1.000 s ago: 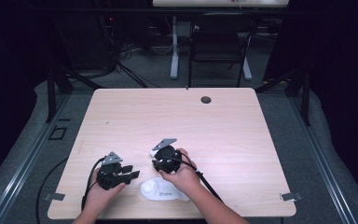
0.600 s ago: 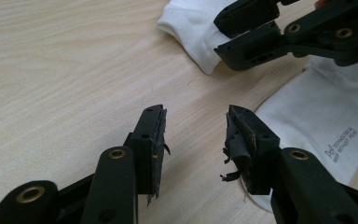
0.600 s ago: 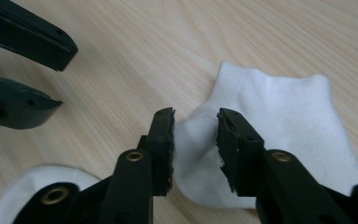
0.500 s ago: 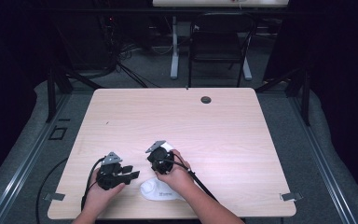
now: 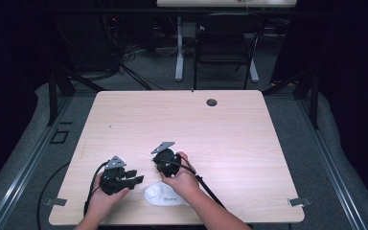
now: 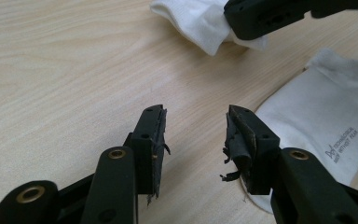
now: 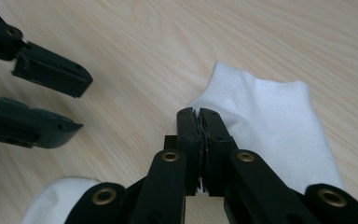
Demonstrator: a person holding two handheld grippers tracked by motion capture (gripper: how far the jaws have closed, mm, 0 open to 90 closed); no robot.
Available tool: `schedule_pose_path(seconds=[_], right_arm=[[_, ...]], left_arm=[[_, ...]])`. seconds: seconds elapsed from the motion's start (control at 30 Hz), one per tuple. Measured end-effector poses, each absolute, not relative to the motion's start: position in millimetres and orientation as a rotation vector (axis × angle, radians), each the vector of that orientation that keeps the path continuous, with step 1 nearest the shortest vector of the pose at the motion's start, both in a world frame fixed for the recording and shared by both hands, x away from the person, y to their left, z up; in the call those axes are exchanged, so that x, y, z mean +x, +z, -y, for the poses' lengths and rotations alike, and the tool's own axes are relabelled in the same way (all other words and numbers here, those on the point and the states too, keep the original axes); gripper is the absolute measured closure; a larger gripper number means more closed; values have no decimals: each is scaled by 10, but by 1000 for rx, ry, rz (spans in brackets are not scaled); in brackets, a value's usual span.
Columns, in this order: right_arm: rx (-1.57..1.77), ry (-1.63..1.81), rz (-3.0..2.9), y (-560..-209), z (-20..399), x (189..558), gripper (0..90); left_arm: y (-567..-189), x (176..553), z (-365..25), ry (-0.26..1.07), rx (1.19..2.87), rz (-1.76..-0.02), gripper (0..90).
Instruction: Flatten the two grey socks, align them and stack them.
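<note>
One white sock (image 7: pixel 265 121) lies near the table's (image 5: pixel 230 129) front edge; my right gripper (image 7: pixel 198 116) has just clamped its cuff, long axis running leftward toward my wide-open left gripper (image 6: pixel 195 128).

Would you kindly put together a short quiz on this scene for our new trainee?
1. True or false: the left tool holds the white sock.
2. Which grips the sock: A the left tool, B the right tool?
3. Fill in: the sock lies on a ___ table.
Key: 1 false, its jaws stand open and empty. 2 B; its jaws have just been closing, with the sock's edge pinched between them. 3 wooden.
</note>
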State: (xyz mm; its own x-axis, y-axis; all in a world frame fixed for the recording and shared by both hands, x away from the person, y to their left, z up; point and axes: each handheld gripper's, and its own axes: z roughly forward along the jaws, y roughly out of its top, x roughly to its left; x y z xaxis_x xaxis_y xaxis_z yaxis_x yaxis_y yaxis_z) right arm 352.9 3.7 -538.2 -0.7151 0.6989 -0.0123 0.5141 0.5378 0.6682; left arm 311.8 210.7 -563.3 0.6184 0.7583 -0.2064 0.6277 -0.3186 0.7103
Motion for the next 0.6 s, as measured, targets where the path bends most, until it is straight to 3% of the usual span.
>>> schedule_pose_path(seconds=[0.6], right_arm=[[1198, 1112, -2344, -5132, 289, 3676, 882]], left_arm=[[-5625, 3202, -2006, 200, 2001, -1096, 596]])
